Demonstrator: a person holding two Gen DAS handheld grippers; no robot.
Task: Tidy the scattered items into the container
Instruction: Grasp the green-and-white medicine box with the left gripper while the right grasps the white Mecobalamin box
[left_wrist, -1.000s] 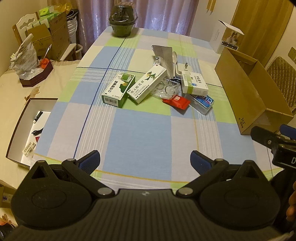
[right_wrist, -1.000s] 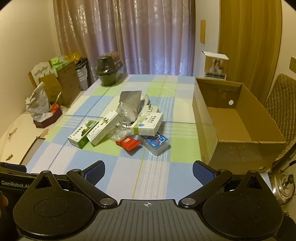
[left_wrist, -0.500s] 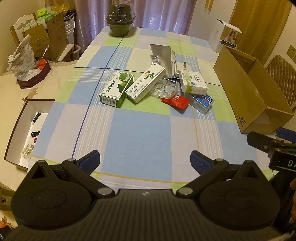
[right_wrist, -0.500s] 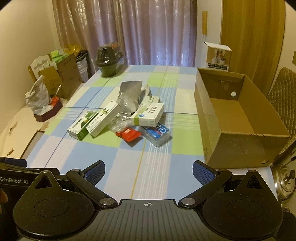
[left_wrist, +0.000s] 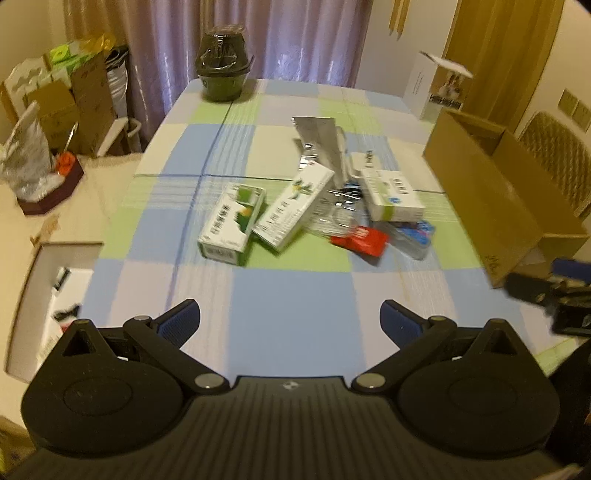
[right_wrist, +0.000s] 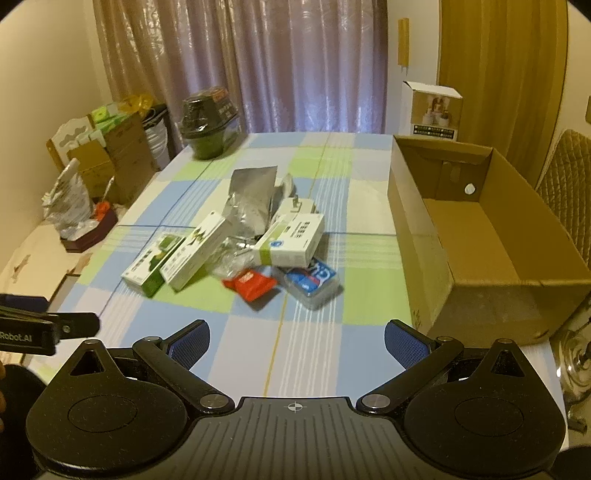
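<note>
Nothing tidied yet, as far as I can judge: the cardboard box (right_wrist: 491, 236) at my 2 o'clock in the right wrist view shows a bare floor, and every item lies out on the checked tablecloth (right_wrist: 314, 354). Left gripper (left_wrist: 290, 317) spread wide, nothing between its blue pads; right gripper (right_wrist: 297, 338) likewise wide and empty, both hovering over the near end of the table. The pile sits at 12 o'clock, well apart from both tools. In it I count a green-and-white carton (right_wrist: 153, 266) at the 11 o'clock edge, a long white carton (right_wrist: 194, 253) touching it, a silver foil pouch (right_wrist: 251, 195) behind, a white medicine box (right_wrist: 291, 240) propped on the heap, a red sachet (right_wrist: 253, 284) and a clear blue-labelled pack (right_wrist: 312, 282) nearest me, plus some clear wrapping I cannot sort out through the blur. All of it is left to move; the red sachet and clear pack look the easiest first reach
</note>
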